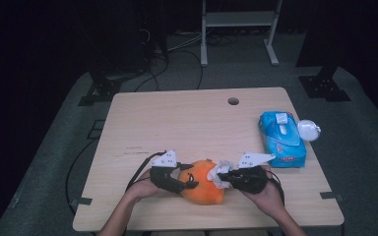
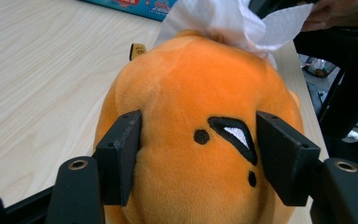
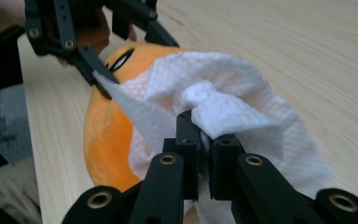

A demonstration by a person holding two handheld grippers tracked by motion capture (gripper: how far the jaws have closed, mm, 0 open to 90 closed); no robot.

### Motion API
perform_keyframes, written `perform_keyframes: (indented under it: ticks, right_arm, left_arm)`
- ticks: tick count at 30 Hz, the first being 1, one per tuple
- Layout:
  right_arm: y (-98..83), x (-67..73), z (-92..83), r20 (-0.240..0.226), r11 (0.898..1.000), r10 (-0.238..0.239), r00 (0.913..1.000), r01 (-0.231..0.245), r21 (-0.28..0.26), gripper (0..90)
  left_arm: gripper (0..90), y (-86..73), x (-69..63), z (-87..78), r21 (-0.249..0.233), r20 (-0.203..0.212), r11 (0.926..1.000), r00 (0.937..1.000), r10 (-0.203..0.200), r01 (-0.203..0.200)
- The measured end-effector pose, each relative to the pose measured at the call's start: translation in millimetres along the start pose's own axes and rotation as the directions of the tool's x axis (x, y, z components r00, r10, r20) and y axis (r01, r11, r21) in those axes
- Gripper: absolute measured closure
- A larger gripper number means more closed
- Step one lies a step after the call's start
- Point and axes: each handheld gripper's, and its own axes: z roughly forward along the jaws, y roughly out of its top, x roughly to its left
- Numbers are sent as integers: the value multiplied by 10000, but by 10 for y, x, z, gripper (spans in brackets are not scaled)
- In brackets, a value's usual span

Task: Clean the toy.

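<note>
Wiping step in hand: round orange plush toy (image 1: pixel 203 183) steadied, tissue applied.
Left gripper (image 2: pixel 198 156) clamps the toy; right gripper (image 3: pixel 204 148) pinches crumpled white tissue (image 3: pixel 214 105) against it; next, rub across.

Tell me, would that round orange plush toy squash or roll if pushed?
Probably squashes: the round orange plush toy bulges softly between the left gripper jaws. It might rock, being rounded. Likely light, since its fuzzy fabric looks stuffed.

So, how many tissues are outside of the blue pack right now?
1. The white tissue is pinched in the right claw and lies against the orange plush toy. More tissues may be hidden inside the blue tissue pack at the table's right edge.
</note>
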Motion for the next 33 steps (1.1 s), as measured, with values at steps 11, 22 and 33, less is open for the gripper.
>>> perform_keyframes:
  ticks: [11,22,33]
  right_arm:
    - [48,-24,-56,52,9998,119,9999,-118,-136,839]
    - [12,-179,-75,603,9989,468,9971,-472,55,837]
    - [57,-108,-71,103,9988,443,9990,-440,-207,837]
  left_arm:
    - [351,2,-57,78,-246,196,9997,9998,-76,81]
    - [366,68,-186,171,-185,326,9993,9989,333,-327]
    - [342,182,-376,319,40,290,9928,9925,1192,-1193]
